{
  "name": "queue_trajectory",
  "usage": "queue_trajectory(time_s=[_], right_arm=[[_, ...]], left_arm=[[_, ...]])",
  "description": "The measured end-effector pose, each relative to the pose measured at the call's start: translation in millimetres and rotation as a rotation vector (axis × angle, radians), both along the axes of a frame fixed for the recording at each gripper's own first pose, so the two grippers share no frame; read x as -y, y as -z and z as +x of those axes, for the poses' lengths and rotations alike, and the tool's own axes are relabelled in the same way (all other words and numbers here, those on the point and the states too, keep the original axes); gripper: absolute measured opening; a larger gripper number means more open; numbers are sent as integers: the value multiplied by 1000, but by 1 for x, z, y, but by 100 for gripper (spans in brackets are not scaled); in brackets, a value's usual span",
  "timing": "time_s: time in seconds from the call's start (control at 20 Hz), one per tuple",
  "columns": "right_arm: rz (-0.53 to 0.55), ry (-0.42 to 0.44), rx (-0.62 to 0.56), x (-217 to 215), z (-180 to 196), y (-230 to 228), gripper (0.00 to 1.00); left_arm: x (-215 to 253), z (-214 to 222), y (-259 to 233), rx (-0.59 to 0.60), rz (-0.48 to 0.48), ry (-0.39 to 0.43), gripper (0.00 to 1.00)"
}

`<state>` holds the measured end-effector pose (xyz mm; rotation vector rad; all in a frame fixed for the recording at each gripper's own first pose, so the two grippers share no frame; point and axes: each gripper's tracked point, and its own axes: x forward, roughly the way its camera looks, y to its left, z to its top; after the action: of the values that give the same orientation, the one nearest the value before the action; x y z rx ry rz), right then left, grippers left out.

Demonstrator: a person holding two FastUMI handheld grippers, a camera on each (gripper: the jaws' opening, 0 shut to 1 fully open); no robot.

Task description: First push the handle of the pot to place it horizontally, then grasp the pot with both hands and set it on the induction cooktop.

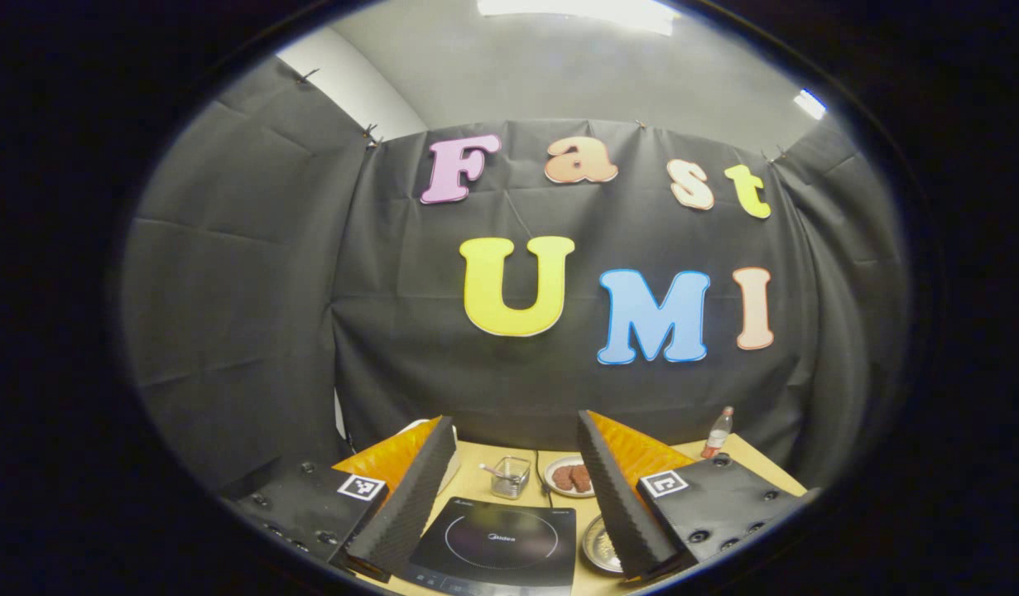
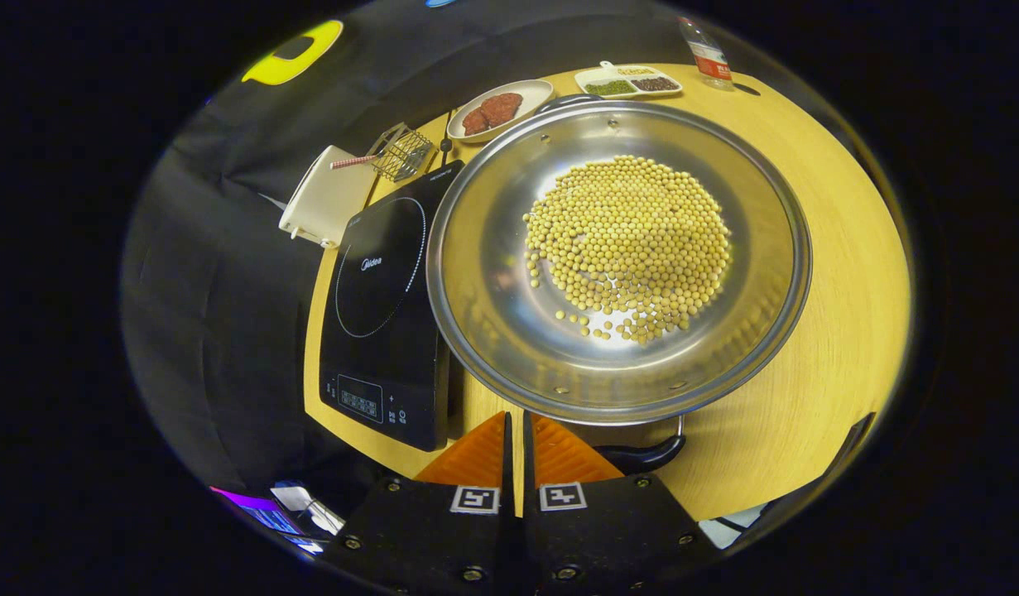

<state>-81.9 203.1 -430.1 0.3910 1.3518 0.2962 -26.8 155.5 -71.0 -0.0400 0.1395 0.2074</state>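
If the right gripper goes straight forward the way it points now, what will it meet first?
Probably the near rim of the pot, just past the right gripper, whose fingers are closed together. The pot's dark handle lies slightly to one side of that line; depth is uncertain.

"midea" is printed on the induction cooktop (image 2: 382, 314), inside its ring.
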Motion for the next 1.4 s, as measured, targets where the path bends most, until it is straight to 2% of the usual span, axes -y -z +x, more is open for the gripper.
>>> queue_trajectory(time_s=[0.05,0.15,0.3,0.45,0.55,0.6,0.75,0.8,0.95,1.0,1.2,1.25,1.3,1.4], right_arm=[[9,14,-5,0,0,-1,3],[18,26,-6,2,0,-1,3],[17,45,-8,7,-2,2,1],[15,71,-9,15,-3,1,1],[3,86,-6,23,-4,2,1],[-6,94,-5,28,-4,2,1],[-50,129,-10,45,-6,4,1],[-66,138,-9,51,-6,5,1],[-125,166,-3,70,-7,8,1],[-142,173,-2,76,-7,8,1],[-202,210,4,99,-7,10,1],[-216,218,5,104,-7,11,1],[-230,223,7,110,-6,12,1],[-264,235,13,121,-6,12,1]], left_arm=[[2,2,0,-3,3,5,99],[7,8,-2,1,8,18,94],[15,11,0,0,10,41,94],[23,17,1,1,4,65,99],[27,22,1,7,-2,85,99],[29,25,1,9,-3,96,96],[33,37,0,15,6,129,94],[34,41,-1,16,6,142,99],[38,49,-7,29,4,180,99],[40,51,-9,37,5,191,96],[46,52,-6,33,-3,237,96],[48,50,-7,31,-6,250,93],[50,49,-6,30,-7,264,96],[54,48,-8,37,-10,289,94]])
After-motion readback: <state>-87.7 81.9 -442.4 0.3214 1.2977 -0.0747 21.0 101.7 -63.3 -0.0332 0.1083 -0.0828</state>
